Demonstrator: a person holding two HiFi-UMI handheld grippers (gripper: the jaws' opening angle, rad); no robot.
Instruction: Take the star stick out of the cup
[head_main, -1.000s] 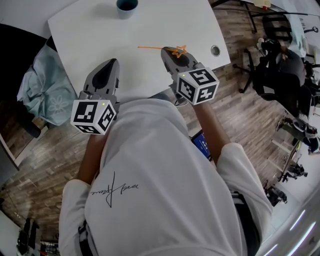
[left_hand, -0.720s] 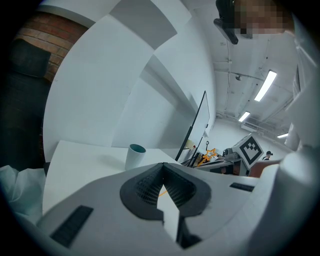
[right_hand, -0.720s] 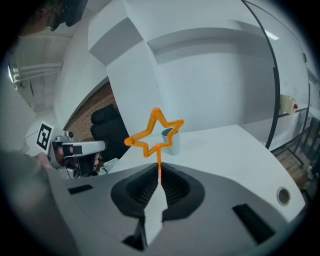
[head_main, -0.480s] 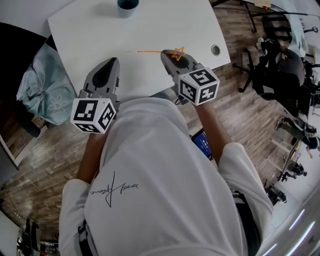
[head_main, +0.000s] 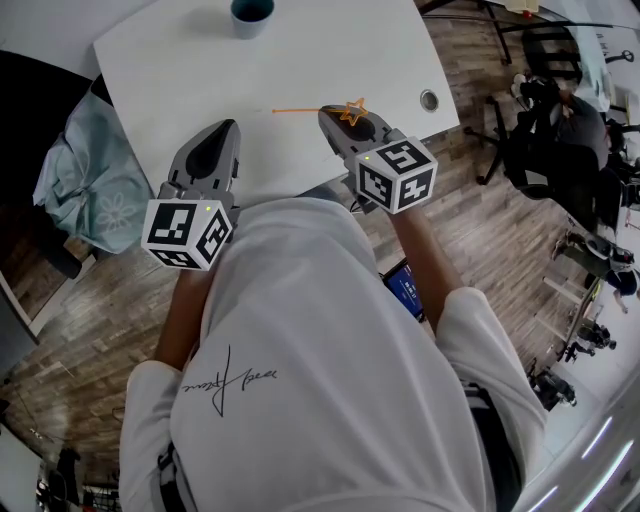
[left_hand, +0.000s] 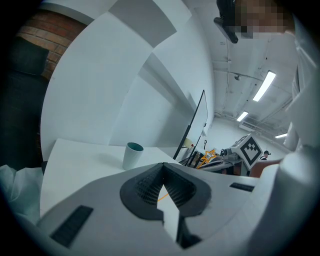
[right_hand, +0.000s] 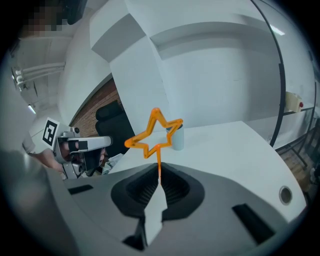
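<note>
1. The thin orange star stick (right_hand: 158, 149) is out of the cup. It is pinched between the jaws of the right gripper (right_hand: 159, 173), which are closed on its shaft just below the open star outline. The star stands clear beyond the jaw tips.
2. In the right gripper view, the length of shaft running down between the pads is buried in the jaws. In the head view the star sits over the right gripper's (head_main: 329, 111) front end, and a fine length of shaft runs out to the left of the jaws over the white table (head_main: 190, 70). Whether its far end touches the tabletop cannot be told.
3. The small white cup with a teal inside (right_hand: 179, 140) stands on the table well beyond the right jaws. There the star's right arm partly covers it. In the head view the top edge cuts it off.
4. The left gripper (left_hand: 163, 168) has its jaws together with nothing between them. A short orange streak of the shaft shows far off through the slit under the tips. The cup stands ahead and to the left of these jaws. The star, off to their right, is too small to make out clearly.
5. In the head view the left gripper sits over the near table edge, well apart from the right one. The person's white shirt (head_main: 320, 360) hides both forearms.
6. A round metal grommet (right_hand: 285, 194) lies in the table to the right of the right jaws.
</note>
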